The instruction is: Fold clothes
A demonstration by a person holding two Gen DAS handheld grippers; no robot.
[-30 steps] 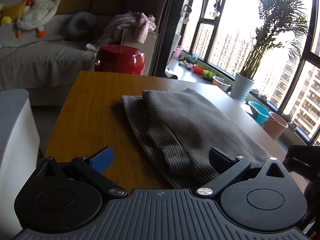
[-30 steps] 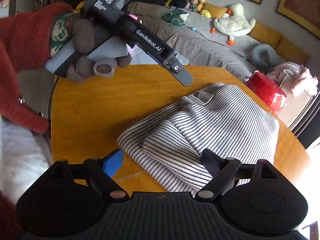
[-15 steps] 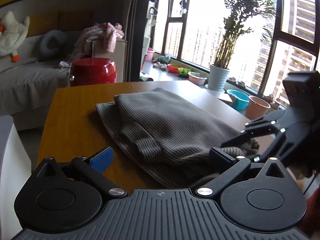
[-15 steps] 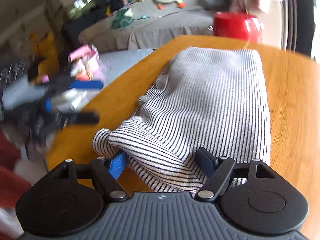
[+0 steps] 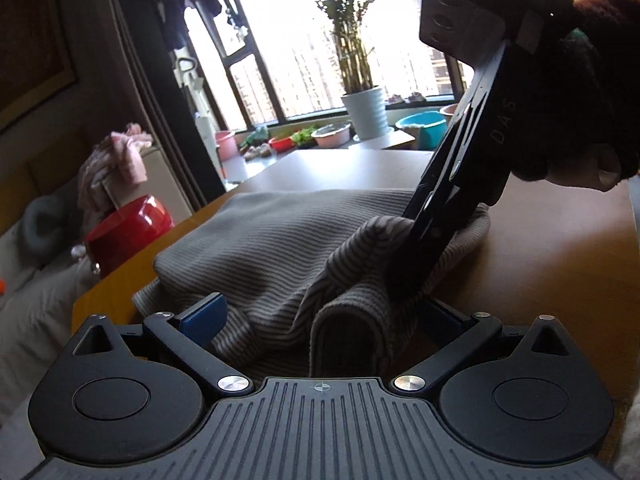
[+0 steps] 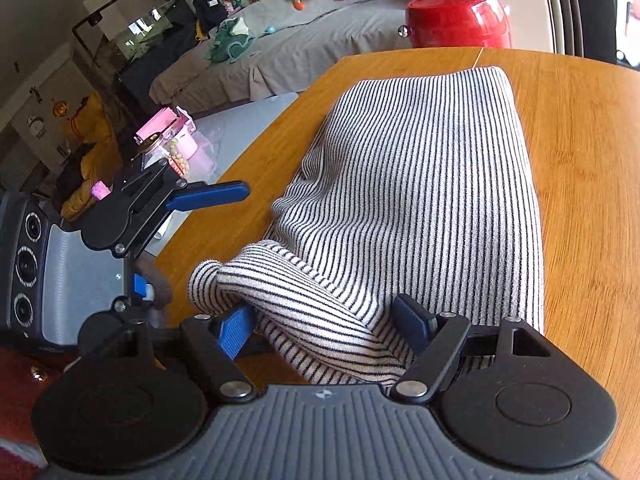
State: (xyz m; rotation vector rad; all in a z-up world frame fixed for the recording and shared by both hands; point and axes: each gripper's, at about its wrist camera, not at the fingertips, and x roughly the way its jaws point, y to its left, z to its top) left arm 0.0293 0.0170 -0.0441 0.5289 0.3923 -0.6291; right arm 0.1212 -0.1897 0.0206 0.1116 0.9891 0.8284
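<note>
A black-and-white striped garment [image 6: 420, 168] lies folded lengthwise on the wooden table [image 6: 580, 160]. Its thick rolled near end bulges between the pads of my right gripper [image 6: 324, 324], which is shut on it. From the left wrist, the right gripper [image 5: 416, 276] digs into the garment [image 5: 280, 240], and the cloth rises to a peak at its fingers. My left gripper [image 5: 320, 316] stands wide open with a loose fold between its pads, unpressed. From the right wrist, the left gripper [image 6: 176, 240] sits at the table's left edge beside the rolled end.
A red pot [image 6: 456, 20] stands just past the table's far end. Behind it is a grey-covered sofa [image 6: 280, 56] with plush toys. A potted plant [image 5: 364, 112] and several basins line the window sill. A pale surface [image 6: 240, 128] adjoins the table's left side.
Both grippers rolled and closed in on the garment's near end. The right gripper's jaws narrowed around the rolled end. The left gripper slid in until a fold lay between its fingers.
</note>
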